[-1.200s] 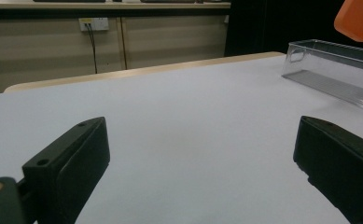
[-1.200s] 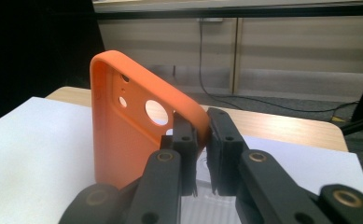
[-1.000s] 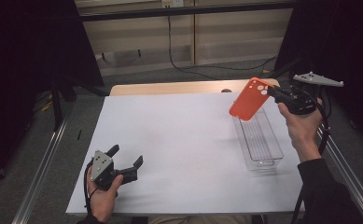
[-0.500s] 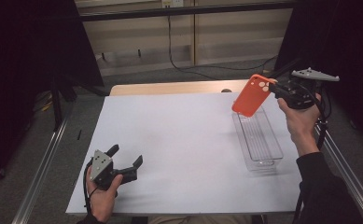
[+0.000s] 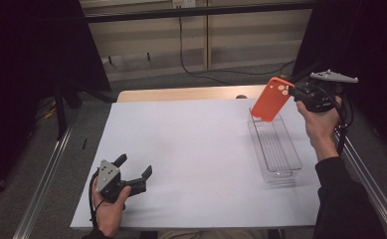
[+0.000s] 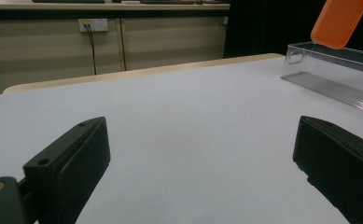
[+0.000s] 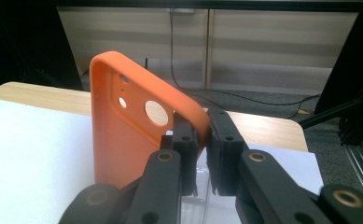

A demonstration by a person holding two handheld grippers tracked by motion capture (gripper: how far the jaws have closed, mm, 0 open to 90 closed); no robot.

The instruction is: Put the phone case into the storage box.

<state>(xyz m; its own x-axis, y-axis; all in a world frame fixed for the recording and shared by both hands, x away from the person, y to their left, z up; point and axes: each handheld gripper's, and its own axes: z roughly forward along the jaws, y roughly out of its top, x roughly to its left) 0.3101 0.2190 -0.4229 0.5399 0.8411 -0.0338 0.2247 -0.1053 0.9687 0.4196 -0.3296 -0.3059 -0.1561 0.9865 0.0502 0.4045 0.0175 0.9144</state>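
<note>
An orange phone case [image 5: 272,98] with camera cut-outs hangs tilted in the air above the far end of a clear plastic tray [image 5: 276,149]. My right gripper [image 5: 296,92] is shut on the case's edge; in the right gripper view the jaws pinch the rim of the orange phone case [image 7: 128,126]. My left gripper [image 5: 134,167] rests open on the white table sheet [image 5: 191,149] near the front left, nothing between its jaws. From the left gripper view the orange phone case [image 6: 338,21] and the clear tray [image 6: 338,74] lie far off to the upper right.
The white sheet covers a wooden table whose bare far edge [image 5: 181,93] shows. Metal rails [image 5: 44,179] run along both sides of the table. Cabinets and a hanging cable [image 5: 181,40] stand beyond the far edge.
My right gripper has carried the orange case a little to the right and up over the tray's far end. The left gripper has stayed put.
</note>
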